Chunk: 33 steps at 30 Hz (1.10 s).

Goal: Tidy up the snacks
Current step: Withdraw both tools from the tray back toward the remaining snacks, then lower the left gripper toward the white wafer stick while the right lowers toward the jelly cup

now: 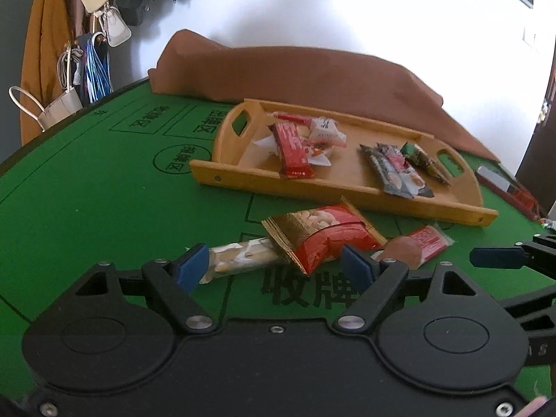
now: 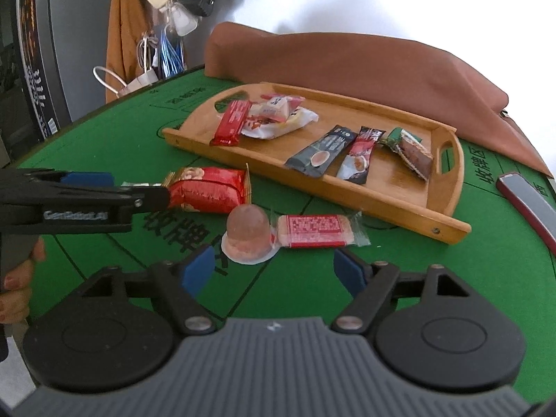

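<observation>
2 grippers open | L (image 1: 274,266) at red pouch (image 1: 326,234) | R (image 2: 274,267) by jelly cup (image 2: 248,238)

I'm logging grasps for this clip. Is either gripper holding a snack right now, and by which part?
Nothing is held. The left gripper is open around the red nut packet; the right gripper is open short of the jelly cup.

We see a tabletop (image 2: 104,146) covered in soft, matt green felt, and on it a smooth wooden tray (image 2: 389,194) with a light shine. The red snack bag (image 2: 208,191) is shiny, crinkly foil, the jelly cup (image 2: 247,232) is clear plastic, and the brown cloth (image 2: 347,66) looks soft and dull.
</observation>
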### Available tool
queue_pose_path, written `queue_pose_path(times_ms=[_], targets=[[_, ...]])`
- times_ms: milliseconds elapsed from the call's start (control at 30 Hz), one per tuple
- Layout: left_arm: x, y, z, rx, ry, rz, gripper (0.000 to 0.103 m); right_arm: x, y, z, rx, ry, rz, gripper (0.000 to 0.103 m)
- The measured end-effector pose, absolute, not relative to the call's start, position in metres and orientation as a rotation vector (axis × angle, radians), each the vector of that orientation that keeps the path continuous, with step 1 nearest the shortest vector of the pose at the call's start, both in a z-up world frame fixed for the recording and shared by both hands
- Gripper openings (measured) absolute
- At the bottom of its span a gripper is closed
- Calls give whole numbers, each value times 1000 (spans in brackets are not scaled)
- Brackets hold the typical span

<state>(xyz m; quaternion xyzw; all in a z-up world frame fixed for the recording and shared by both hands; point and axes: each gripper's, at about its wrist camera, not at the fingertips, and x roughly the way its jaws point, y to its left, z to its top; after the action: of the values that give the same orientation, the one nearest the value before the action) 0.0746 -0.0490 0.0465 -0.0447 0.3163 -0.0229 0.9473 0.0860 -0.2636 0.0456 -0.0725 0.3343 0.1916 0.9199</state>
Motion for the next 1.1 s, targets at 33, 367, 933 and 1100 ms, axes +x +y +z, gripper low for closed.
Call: queue_pose_path(times_ms=[33, 367, 933, 1100], targets=[[78, -51, 44, -87, 653, -50, 82, 87, -262, 44, -154, 690, 394, 87], [96, -53, 33, -76, 680, -22, 86, 96, -254, 31, -169, 723, 406, 88], [106, -53, 47, -96, 658, -83, 87, 114, -246, 27, -164, 735, 409, 90], [115, -59, 43, -104, 679, -99, 87, 121, -236, 29, -194, 713, 406, 90]])
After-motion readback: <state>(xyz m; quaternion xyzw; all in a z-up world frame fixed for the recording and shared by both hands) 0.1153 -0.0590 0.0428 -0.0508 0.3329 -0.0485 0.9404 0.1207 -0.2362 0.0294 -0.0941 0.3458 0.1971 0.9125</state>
